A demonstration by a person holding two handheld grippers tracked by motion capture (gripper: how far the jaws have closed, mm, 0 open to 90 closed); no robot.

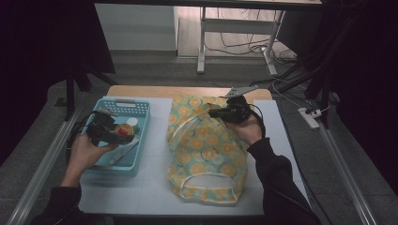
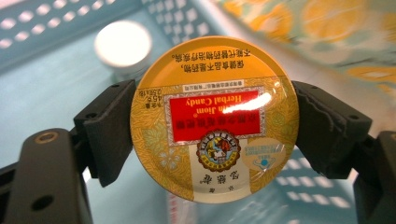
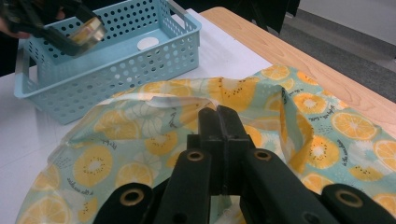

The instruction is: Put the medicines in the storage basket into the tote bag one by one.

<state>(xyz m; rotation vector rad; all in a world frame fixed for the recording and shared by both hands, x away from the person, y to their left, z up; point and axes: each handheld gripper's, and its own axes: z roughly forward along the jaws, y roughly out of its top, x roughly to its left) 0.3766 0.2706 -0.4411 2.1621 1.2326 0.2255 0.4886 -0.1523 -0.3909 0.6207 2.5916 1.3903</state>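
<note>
- Nearest the lens, the left claw [image 2: 212, 135] clamps a round yellow candy tin [image 2: 215, 119] by its rim, pads on opposite edges, above the blue basket [image 1: 141, 136].
- The tin looks light, rigid and glossy, so probably slippery; an edge grip across its widest part suits it.
- Just beyond that claw, a white-capped jar [image 2: 123, 45] sits in the basket.
- The right claw [image 3: 223, 128] is pinched shut, seemingly on a fold of the soft, floppy fruit-print bag [image 3: 140, 140].
- Between the claws lies open worktop [image 1: 157, 140]; the bag's limp mouth may block entry.
</note>
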